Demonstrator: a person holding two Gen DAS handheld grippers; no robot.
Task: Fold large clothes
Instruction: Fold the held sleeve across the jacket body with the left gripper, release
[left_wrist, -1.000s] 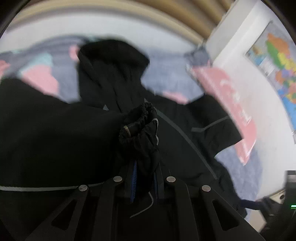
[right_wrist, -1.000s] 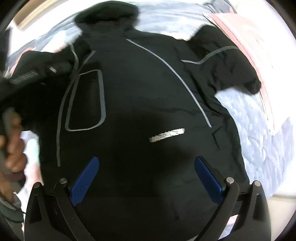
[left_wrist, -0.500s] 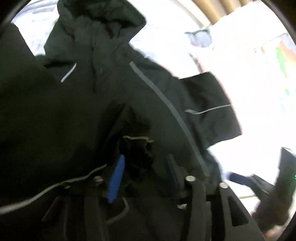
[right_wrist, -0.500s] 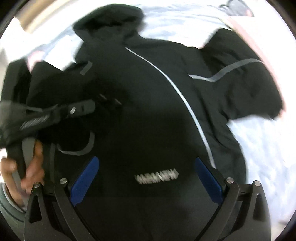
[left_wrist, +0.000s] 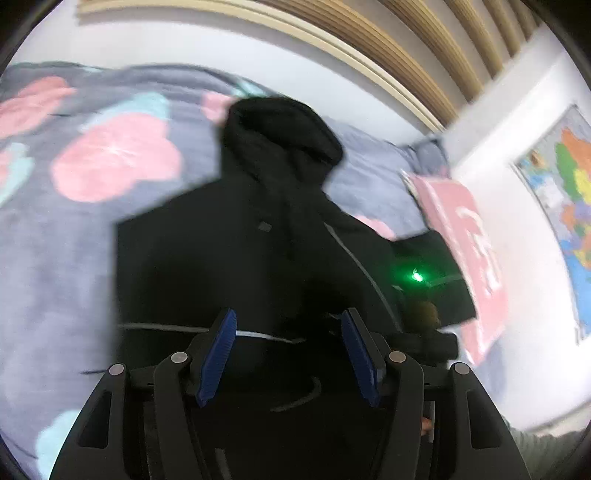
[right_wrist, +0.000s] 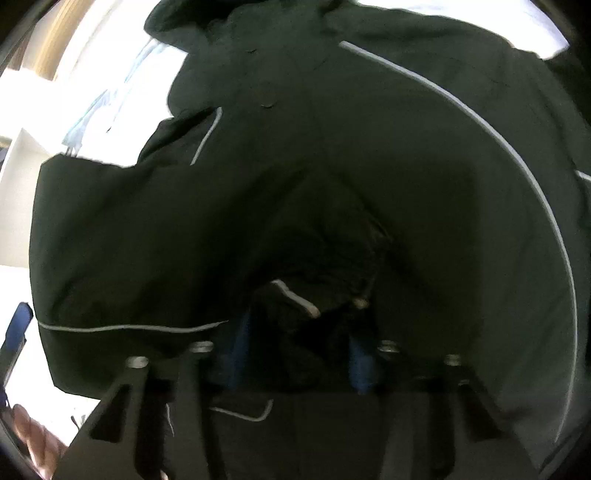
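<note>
Left gripper (left_wrist: 288, 350) stands wide, blue pads apart, nothing between them, hovering over the lower body of the black hooded jacket (left_wrist: 258, 240). Right gripper (right_wrist: 295, 354): jaws narrowed around a bunched cuff (right_wrist: 317, 288); whether they actually pinch it cannot be told. Jacket lies spread on the floral bedspread (left_wrist: 92, 166), long axis running away from the cameras, hood (left_wrist: 280, 133) farthest. Judged soft, light, somewhat slippery shell fabric; hem corners and cuffs are the soundest holds.
</note>
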